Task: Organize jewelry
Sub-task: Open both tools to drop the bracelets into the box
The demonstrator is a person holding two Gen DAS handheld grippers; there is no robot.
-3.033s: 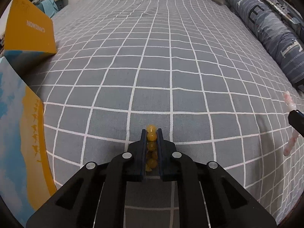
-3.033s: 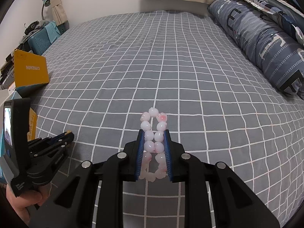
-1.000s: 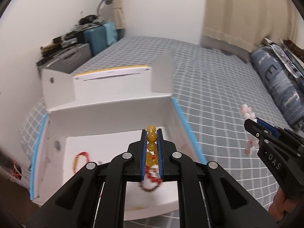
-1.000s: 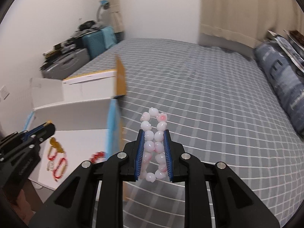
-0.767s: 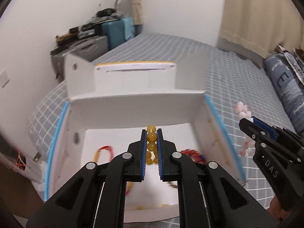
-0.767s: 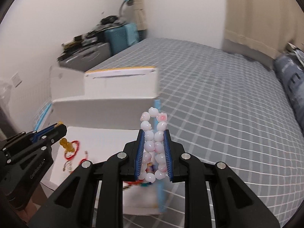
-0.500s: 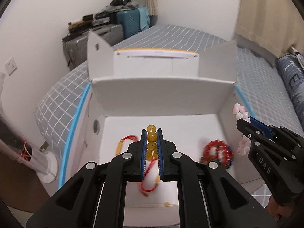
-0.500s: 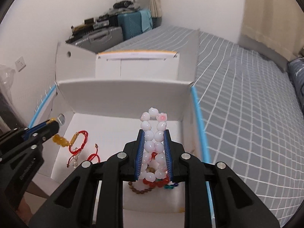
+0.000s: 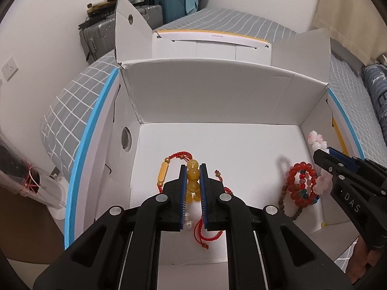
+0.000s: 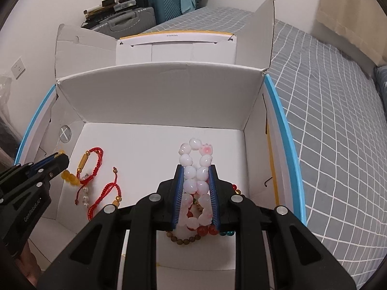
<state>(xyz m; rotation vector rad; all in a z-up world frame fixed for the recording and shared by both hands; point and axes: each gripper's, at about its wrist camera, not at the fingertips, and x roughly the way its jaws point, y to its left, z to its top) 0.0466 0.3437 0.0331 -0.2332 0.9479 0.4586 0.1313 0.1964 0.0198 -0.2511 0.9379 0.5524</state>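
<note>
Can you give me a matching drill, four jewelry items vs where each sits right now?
Items:
1. amber bead bracelet
2. pink-white bead bracelet
3. red bead bracelet
4. red cord bracelet

Places:
A. on the box floor, right side
B. between the right gripper jaws
C. on the box floor, left side
D. between the left gripper jaws

Pairs: 1-D, 2-B, 3-A, 4-C

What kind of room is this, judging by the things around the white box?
Most likely a bedroom. The open white box sits on a bed with a grey checked cover, a patterned blue pillow lies at the bed's far side, and suitcases are stacked by the wall.
</note>
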